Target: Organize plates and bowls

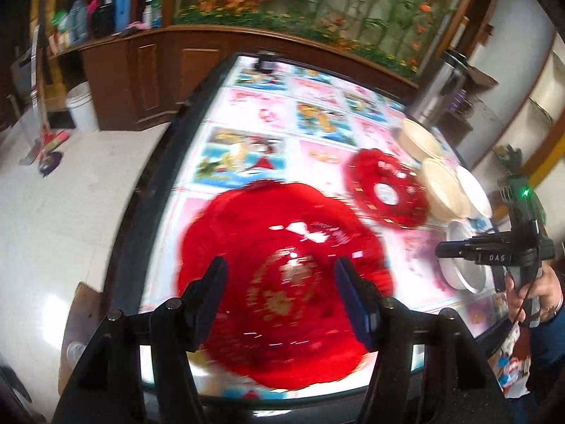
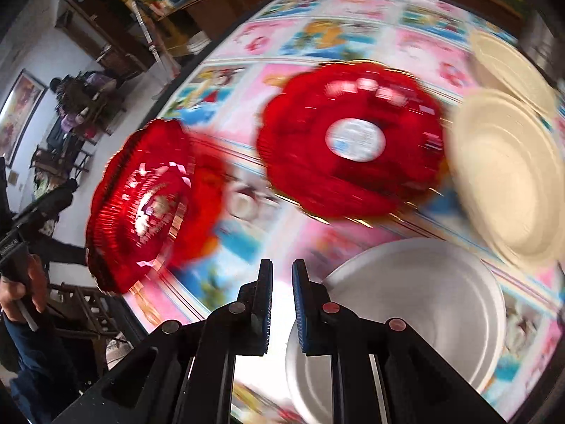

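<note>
Here, read from both wrist views
Red plate (image 1: 282,282): lies flat on the worktop (image 1: 268,113), under the left gripper (image 1: 279,282); likely thin, light, slick plastic
Hold: pinch its scalloped rim
Left fingers (image 1: 212,282): wide apart, empty, aimed steeply down
Right gripper (image 2: 281,296): fingers narrow, holding nothing, beside the white bowl (image 2: 416,304)
Others: smaller red plate (image 2: 353,141), cream plates (image 2: 505,176) near

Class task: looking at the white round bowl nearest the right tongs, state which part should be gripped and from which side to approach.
Grip the rim of the white round bowl on its near-left edge, coming down from above with one pad inside the wall and one outside. It sits upright and open-topped, its wall is thin, and that edge lies just ahead of the right tongs, clear of the cream plates.
</note>
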`<state>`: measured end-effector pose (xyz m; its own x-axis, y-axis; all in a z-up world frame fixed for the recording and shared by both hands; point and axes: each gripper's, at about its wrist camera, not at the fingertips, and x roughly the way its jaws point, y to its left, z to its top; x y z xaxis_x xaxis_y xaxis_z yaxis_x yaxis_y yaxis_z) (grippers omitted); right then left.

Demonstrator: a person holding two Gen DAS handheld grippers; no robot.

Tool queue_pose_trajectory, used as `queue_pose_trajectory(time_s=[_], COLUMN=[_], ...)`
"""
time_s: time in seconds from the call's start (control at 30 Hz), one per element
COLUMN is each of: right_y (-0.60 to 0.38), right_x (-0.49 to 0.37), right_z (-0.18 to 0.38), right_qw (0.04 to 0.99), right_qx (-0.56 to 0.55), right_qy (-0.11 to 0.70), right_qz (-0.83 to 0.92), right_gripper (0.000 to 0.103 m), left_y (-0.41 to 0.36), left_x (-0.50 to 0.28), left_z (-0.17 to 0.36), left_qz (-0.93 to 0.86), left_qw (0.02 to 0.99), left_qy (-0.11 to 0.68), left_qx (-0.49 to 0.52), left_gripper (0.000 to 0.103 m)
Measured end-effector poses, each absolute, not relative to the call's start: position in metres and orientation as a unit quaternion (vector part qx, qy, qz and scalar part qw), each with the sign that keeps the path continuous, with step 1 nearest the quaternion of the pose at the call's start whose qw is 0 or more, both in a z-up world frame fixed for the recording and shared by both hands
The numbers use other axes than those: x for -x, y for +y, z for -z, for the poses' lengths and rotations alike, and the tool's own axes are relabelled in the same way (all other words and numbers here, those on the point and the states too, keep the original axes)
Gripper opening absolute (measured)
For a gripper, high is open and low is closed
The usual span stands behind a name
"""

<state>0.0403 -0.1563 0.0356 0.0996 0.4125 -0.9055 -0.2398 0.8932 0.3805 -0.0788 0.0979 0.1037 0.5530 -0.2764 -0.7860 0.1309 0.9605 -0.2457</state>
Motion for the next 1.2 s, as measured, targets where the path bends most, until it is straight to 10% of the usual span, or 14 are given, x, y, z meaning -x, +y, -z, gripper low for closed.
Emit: queue_pose_trajectory(time_s=[1.2], right_y=[-0.244], right_x=[-0.092], right_z=[-0.009], right_qw=[0.74], right_qx=[-0.243], right_qy=[0.611], right_qz=[-0.139], right_gripper=[0.029], left_y=[-0.058], left_x=[-0.12], left_z=[-0.03], left_qz=[0.124], left_qw=[0.806], left_qy=[0.575], left_qx=[0.07], left_gripper=[0.063])
